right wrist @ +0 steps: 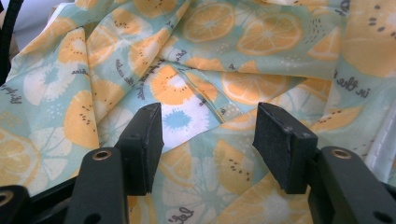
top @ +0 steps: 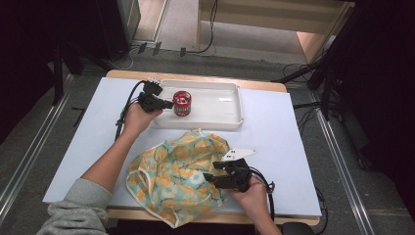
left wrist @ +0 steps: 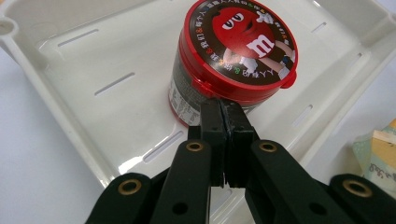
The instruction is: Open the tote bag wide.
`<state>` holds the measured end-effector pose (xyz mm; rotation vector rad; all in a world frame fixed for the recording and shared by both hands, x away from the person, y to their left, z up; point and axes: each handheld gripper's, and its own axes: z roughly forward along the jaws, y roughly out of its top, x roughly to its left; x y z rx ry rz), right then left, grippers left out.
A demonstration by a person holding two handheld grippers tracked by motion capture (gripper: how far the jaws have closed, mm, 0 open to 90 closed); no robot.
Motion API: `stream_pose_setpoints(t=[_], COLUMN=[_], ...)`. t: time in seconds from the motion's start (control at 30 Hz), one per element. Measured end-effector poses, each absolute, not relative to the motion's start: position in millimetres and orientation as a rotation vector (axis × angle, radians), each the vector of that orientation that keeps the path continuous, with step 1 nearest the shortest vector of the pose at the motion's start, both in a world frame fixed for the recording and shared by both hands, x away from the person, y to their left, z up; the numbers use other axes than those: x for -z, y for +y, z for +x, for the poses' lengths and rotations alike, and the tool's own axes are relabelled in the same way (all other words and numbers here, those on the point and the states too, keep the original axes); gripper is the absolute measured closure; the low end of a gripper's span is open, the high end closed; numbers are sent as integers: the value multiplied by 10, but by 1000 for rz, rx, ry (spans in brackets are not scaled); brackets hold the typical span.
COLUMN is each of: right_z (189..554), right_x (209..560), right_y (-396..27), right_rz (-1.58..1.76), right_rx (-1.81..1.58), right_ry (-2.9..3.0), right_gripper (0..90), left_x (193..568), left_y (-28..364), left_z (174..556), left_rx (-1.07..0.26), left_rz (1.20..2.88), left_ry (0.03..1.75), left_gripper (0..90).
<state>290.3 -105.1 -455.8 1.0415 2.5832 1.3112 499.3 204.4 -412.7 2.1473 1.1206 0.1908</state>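
Red-lidded M&M's tub (left wrist: 233,60), frame centre, in white tray (left wrist: 93,93): rigid, slick; grip sidewall; left gripper (left wrist: 225,112) closed, empty, touching it; right gripper (right wrist: 208,135) open over floppy cloth (right wrist: 210,46).

A white sheet (top: 284,142) covers the wooden table (top: 195,76), with cables (top: 210,29) trailing over the floor beyond.

One red-lidded candy jar (left wrist: 232,60) stands just beyond the closed left jaws, inside one white tray (left wrist: 93,84). One citrus-print cloth (right wrist: 196,70) spreads beneath and beyond the parted right jaws. Two grippers work here.
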Motion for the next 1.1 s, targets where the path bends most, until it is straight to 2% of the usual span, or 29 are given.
stream_pose_setpoints(t=[0.37,0.63,1.0,1.1], right_z=[2894,2899,2901,2903], right_x=[4555,4555,4557,4561], right_y=[-1058,-1067,-1072,-1071], right_rz=[1050,1048,1051,1052], right_rx=[-1310,-1317,-1324,-1328], right_ry=[2582,2586,2587,2586], right_gripper=[434,434,431,430], left_x=[4076,4013,3972,3960], left_y=[2035,1964,1985,1980], left_z=[4939,4802,4523,4419], left_rx=[-148,-82,-2,14], left_rz=[2152,2166,2165,2180], left_ry=[1102,1048,992,958], left_gripper=[867,799,605,581])
